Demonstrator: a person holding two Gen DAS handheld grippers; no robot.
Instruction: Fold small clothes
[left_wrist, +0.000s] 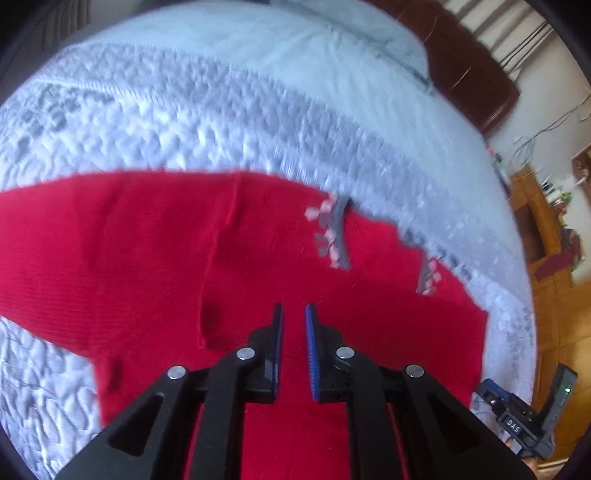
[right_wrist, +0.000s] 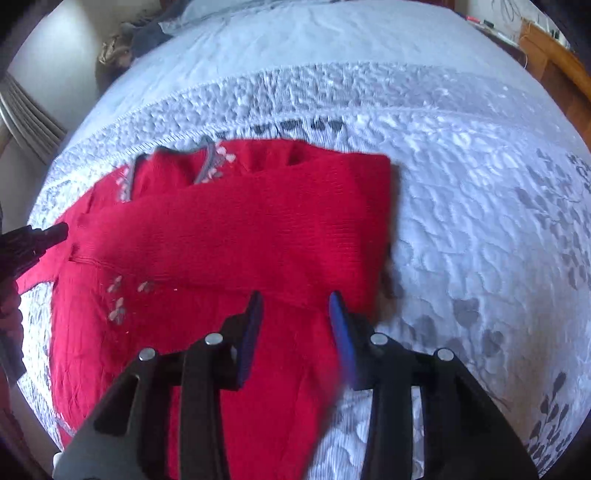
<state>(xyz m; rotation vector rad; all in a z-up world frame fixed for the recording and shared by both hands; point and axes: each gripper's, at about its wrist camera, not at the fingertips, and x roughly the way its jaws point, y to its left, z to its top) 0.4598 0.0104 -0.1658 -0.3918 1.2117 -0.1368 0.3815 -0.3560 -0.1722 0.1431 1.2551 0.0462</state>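
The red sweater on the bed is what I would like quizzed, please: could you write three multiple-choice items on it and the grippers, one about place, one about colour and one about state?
1. Where does the red sweater lie?
A. on the quilted bedspread
B. on a wooden floor
C. on a hanger

2. What colour is the trim at the sweater's neckline?
A. yellow
B. grey
C. green

3. How does the right gripper stand?
A. shut on the sweater
B. shut on a sock
C. open, holding nothing

Answers:
1. A, since pale quilting shows around the sweater on all sides.
2. B, since a grey band with pale flowers edges the neck.
3. C, since a wide gap with only cloth beneath shows between its fingers; the left gripper also shows a gap.
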